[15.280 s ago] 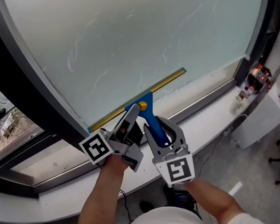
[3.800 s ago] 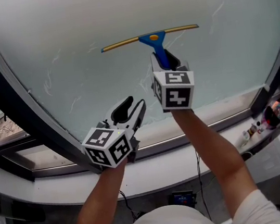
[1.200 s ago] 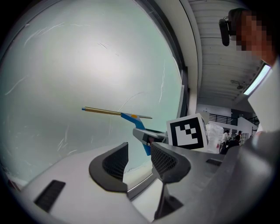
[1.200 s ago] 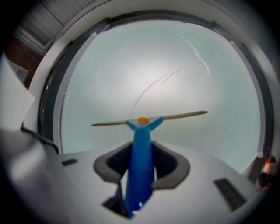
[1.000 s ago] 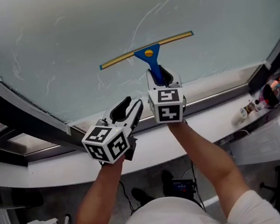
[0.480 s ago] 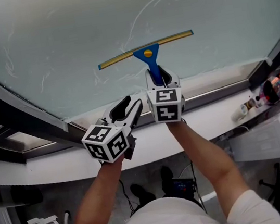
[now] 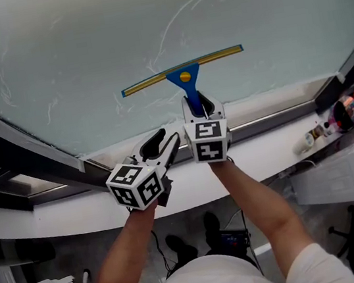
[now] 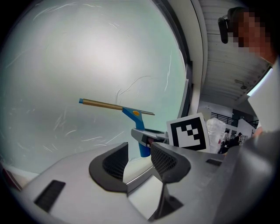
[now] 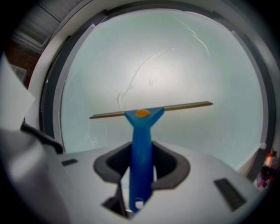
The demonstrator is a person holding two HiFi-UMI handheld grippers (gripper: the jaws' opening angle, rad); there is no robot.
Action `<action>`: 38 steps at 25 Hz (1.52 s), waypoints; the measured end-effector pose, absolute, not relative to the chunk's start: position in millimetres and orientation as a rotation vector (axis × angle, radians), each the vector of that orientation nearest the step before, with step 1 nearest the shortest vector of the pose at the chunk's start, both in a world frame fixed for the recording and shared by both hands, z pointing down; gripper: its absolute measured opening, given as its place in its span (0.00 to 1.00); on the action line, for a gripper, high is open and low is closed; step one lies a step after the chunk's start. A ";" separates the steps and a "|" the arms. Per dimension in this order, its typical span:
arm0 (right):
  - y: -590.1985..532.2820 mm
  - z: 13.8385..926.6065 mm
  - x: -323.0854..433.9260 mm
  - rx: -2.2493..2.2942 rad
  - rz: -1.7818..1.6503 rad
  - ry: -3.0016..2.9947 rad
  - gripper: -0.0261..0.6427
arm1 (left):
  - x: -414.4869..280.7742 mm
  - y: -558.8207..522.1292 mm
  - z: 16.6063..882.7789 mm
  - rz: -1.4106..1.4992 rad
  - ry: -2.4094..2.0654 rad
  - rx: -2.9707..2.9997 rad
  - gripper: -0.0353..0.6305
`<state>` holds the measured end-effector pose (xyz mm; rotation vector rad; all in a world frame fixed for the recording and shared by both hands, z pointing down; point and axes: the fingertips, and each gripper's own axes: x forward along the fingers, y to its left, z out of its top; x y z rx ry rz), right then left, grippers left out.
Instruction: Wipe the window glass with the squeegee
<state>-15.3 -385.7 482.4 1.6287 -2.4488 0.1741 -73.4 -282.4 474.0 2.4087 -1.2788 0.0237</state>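
**At the foot of the window: squeegee against the pane, one tool gripping it**

Low on the window glass (image 7: 145, 22), just above the white sill (image 7: 270, 142), the squeegee (image 7: 184, 77) sits with its blade against the pane. The blade runs nearly level and tilts up a little toward the right in the head view. Its blue handle points down and back into the right tool (image 7: 196, 104), whose dark jaws are closed on the handle from both sides. The right gripper view shows the handle upright between the pads and the blade crossing the pane beyond.

The left tool (image 7: 163, 141) hovers just beside the right one, on its left and lower, over the sill. Its jaws stand apart with nothing between them. The left gripper view looks past them to the squeegee and the right tool's marker cube.

Thin pale streaks (image 7: 166, 29) cross the glass above the blade. A dark frame (image 7: 26, 155) runs diagonally at the left.
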 end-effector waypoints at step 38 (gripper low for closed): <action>-380.7 613.0 -8.7 1.513 0.364 -2.330 0.27 | -65.3 -291.3 554.8 0.122 -1.223 2.297 0.33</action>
